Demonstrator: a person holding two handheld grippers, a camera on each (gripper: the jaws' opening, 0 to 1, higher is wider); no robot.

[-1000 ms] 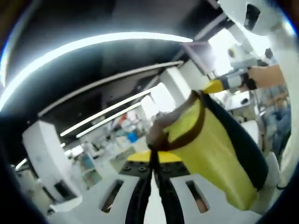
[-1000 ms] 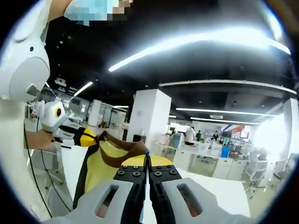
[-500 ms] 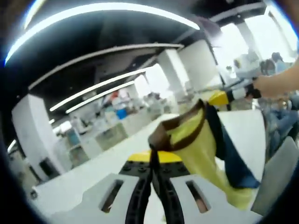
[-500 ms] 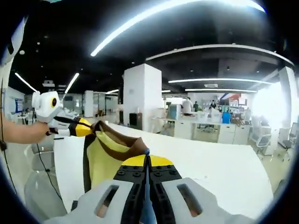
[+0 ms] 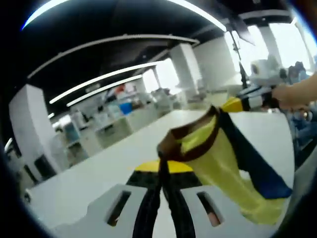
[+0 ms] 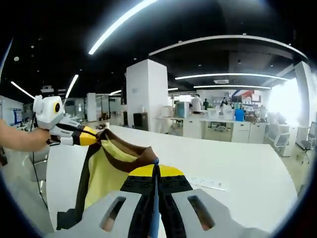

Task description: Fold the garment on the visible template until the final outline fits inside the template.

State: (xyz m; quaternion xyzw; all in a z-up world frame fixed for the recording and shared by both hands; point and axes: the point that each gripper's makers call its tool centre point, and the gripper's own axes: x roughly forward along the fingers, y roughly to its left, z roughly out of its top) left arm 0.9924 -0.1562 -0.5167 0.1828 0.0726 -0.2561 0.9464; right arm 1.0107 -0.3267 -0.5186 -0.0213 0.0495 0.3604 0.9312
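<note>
A broad white table stretches ahead, with faint template markings lying on it close by.

Each claw, the left claw and the right claw, has black jaws studded with screws, a yellow band behind them, a white slotted body, and a white housing on a yellow-and-black handle.

Soft matt cloth garment

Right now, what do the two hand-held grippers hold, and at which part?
Both hold the yellow garment by its brown collar band: left hand-held gripper at one end, right hand-held gripper at the other.
</note>
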